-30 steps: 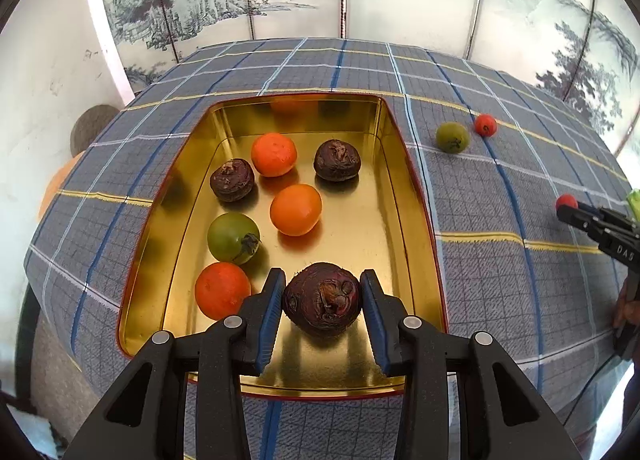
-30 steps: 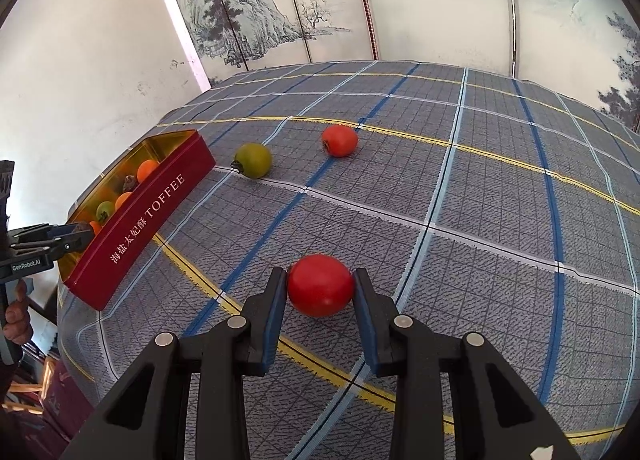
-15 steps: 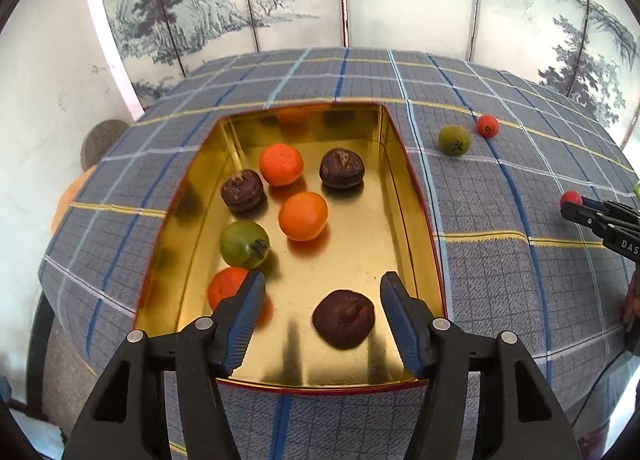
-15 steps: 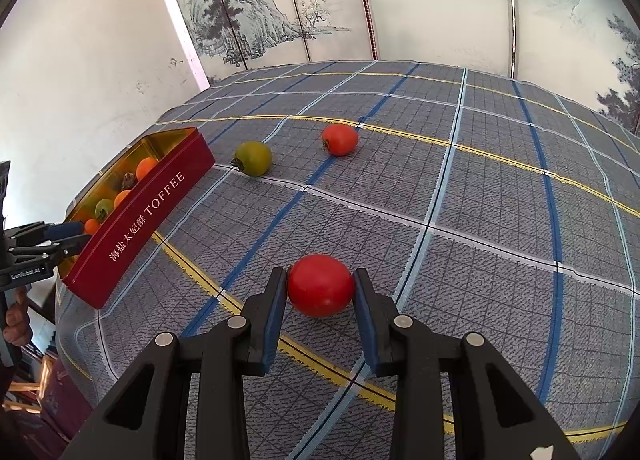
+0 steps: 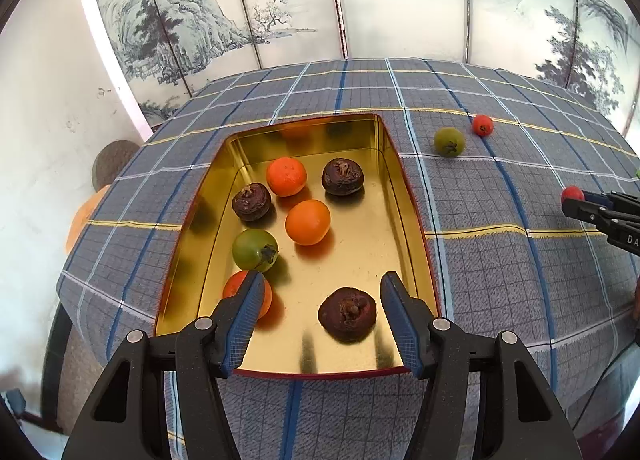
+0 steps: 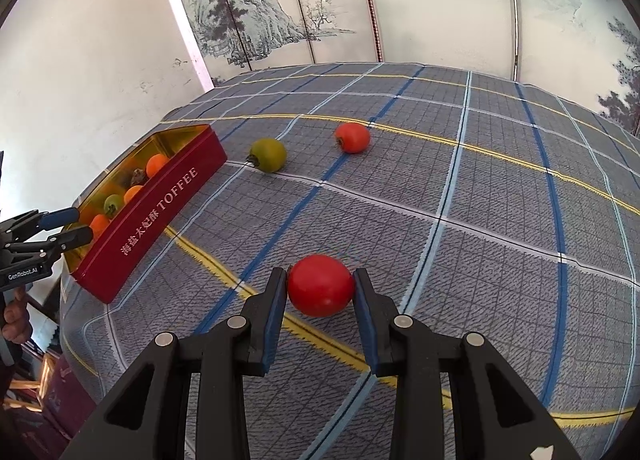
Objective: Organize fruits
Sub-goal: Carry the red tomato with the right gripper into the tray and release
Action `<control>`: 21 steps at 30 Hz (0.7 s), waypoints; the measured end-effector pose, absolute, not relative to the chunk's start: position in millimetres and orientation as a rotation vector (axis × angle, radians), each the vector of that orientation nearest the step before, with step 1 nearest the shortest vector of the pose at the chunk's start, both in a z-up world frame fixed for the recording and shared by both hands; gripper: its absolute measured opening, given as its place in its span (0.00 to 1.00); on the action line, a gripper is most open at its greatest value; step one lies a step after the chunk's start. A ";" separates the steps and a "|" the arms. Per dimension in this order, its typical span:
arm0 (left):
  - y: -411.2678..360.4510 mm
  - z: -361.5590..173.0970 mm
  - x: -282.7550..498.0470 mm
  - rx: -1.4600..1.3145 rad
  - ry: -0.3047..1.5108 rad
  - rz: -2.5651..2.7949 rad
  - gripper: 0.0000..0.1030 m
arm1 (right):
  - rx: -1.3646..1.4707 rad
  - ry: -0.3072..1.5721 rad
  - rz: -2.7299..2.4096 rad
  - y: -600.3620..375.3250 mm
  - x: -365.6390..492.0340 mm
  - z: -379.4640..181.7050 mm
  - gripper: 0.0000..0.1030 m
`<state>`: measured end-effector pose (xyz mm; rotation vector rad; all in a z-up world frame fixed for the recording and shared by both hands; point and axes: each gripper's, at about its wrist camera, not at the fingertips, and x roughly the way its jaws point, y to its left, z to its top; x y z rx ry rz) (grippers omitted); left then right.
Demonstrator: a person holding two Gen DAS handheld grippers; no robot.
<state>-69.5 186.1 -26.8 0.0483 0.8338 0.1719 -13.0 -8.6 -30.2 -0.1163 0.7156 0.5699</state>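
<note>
A gold-lined red toffee tin (image 5: 412, 220) lies on the plaid cloth and holds several fruits: orange ones, a green one (image 5: 254, 249) and dark brown ones. My left gripper (image 5: 320, 320) is open above the tin's near end, with a dark brown fruit (image 5: 347, 313) lying free between its fingers. My right gripper (image 6: 320, 300) is shut on a red tomato (image 6: 321, 285) just above the cloth. The tin also shows in the right wrist view (image 6: 160, 212) at the left.
A green fruit (image 5: 449, 142) and a small red fruit (image 5: 482, 125) lie loose on the cloth right of the tin; they also show in the right wrist view, green (image 6: 269, 154) and red (image 6: 352, 137). A painted screen stands behind the table.
My left gripper has opened, dropped the dark brown fruit into the tin's near end and drawn back. My right gripper has stayed shut on the red tomato.
</note>
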 end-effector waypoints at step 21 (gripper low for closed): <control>205.7 -15.6 -97.3 0.065 0.777 0.225 0.60 | -0.203 0.628 0.861 117.4 -57.8 28.1 0.30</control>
